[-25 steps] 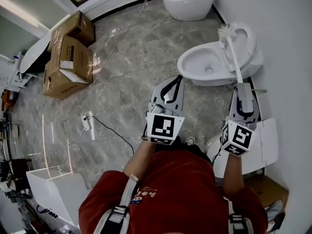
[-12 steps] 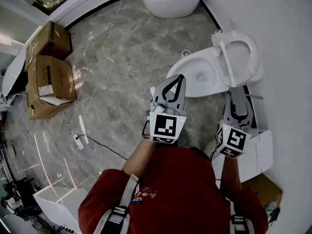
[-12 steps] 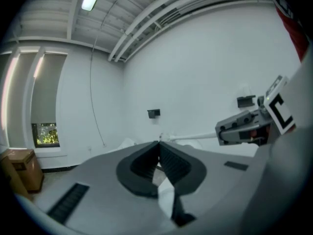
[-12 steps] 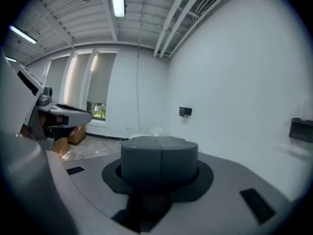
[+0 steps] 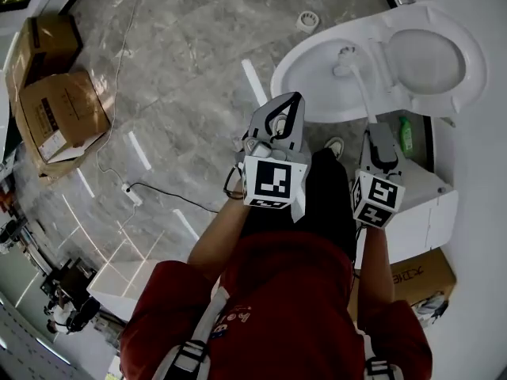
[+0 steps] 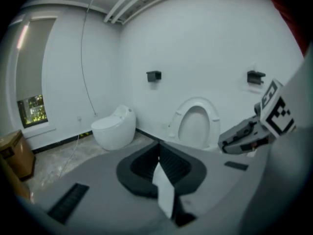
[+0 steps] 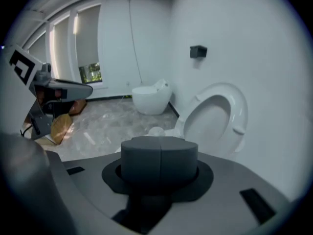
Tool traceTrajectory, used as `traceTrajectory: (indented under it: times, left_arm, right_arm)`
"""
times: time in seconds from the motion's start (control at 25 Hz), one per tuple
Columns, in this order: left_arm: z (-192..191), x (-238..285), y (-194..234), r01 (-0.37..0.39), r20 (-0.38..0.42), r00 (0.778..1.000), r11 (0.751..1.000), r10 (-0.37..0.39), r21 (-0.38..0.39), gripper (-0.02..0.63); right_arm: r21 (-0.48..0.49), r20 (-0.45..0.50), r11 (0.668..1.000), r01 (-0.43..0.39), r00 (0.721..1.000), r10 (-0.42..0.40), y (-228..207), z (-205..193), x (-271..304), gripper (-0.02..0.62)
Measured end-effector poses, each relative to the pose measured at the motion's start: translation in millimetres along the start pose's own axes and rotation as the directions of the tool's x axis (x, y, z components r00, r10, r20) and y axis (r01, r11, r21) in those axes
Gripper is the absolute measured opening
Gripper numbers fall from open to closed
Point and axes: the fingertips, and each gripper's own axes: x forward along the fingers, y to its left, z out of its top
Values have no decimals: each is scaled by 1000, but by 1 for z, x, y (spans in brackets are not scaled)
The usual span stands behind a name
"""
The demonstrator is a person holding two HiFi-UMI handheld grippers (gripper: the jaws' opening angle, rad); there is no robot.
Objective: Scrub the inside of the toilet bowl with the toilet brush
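The white toilet bowl (image 5: pixel 283 76) lies at the upper right of the head view, its seat and lid (image 5: pixel 428 58) raised against the wall. My right gripper (image 5: pixel 372 131) is shut on the white toilet brush handle (image 5: pixel 363 93). The brush head (image 5: pixel 343 57) is down inside the bowl, near its back. In the right gripper view the shut jaws (image 7: pixel 160 148) hide the handle; the brush head (image 7: pixel 155 130) shows just past them, beside the raised seat (image 7: pixel 217 119). My left gripper (image 5: pixel 295 100) hovers left of the bowl, shut. In the left gripper view a white strip shows at its pads (image 6: pixel 159 153).
Cardboard boxes (image 5: pixel 55 109) stand at the far left. A power strip with a black cable (image 5: pixel 131 195) lies on the marble floor. A floor drain (image 5: pixel 307 20) is beyond the bowl. A green bottle (image 5: pixel 405 133) and a white unit (image 5: pixel 424 204) sit by the right wall. A second toilet (image 6: pixel 115 126) stands further off.
The view has closed in on the toilet. The brush head has come down from beside the raised seat into the bowl. The left gripper stays shut to the left.
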Motion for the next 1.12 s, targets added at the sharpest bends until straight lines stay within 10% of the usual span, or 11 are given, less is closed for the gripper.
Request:
traceTrajectory:
  times: [0.4, 0.68, 0.96, 1.12]
  left_arm:
    - [-165, 70, -15, -52, -241, 970, 991, 21, -124, 2]
    - [-211, 76, -40, -63, -307, 952, 981, 3, -184, 2]
    - [-226, 56, -28, -113, -333, 942, 970, 35, -217, 2]
    - [-224, 54, -14, -134, -338, 939, 970, 58, -205, 2]
  right_arm:
    - [-218, -373, 966, -137, 927, 47, -10, -167, 142, 146]
    - [-491, -467, 805, -333, 881, 80, 12, -175, 169, 146]
    - [-301, -504, 757, -581, 770, 391, 107, -147, 132, 147]
    - [-234, -437, 769, -595, 771, 463, 126, -111, 147, 147]
